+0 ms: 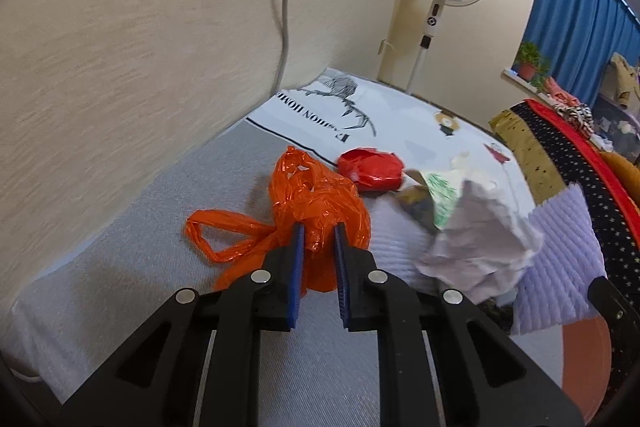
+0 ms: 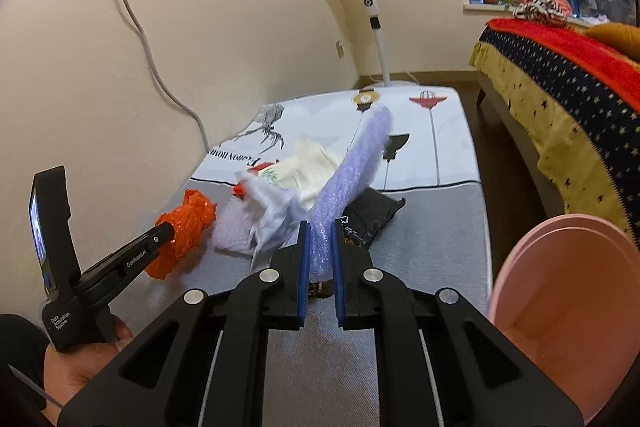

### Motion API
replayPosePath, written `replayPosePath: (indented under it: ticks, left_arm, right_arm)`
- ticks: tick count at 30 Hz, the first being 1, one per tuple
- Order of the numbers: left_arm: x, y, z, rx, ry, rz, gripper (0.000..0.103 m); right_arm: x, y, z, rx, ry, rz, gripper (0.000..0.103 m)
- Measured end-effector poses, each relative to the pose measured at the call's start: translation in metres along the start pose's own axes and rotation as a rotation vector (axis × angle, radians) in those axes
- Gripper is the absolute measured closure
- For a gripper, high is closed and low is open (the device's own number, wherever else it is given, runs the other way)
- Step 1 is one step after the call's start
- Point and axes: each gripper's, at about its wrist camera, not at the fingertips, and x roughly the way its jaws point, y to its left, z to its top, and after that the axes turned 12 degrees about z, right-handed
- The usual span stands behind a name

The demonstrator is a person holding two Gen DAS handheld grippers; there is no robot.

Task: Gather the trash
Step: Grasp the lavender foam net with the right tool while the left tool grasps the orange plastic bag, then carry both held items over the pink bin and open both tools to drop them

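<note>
Left wrist view: left gripper [image 1: 319,235] is clamped on the orange plastic bag [image 1: 316,211], pads pinching a fold of it; rest of bag and its handle loop lie on the grey table [image 1: 140,287]. Still lying loose behind it: red wrapper [image 1: 370,169], crumpled white paper [image 1: 486,247], a green-printed packet [image 1: 440,195]. Lilac foam sheet [image 1: 560,259] hangs at right.

Right wrist view: right gripper [image 2: 320,237] is shut on the lilac foam sheet [image 2: 348,175], which stands up and away from the jaws, blurred, prob. lifted off the table. Black pouch [image 2: 370,213] sits just behind it; white paper [image 2: 272,207] and a cream bag [image 2: 312,163] nearby. Pink bin [image 2: 560,307] at right edge shows nothing in the part visible.

Progress, my read: early. Two pieces gripped, none binned as far as I can see; approx. five bits left on the table.
</note>
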Motion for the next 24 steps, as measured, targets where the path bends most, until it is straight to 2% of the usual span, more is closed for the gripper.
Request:
replayPosePath:
  ticks: [12,24]
  left_arm:
    - [-0.053,-0.002,-0.014,0.044,-0.057,-0.093,0.089]
    - [-0.097,-0.029,-0.027,0.140,-0.115,-0.219,0.089]
  right_arm:
    - [-0.053,0.005,-0.005,-0.026,-0.045,-0.073,0.093]
    - [-0.115,-0.013,0.000,-0.008,-0.115,-0.188,0.093]
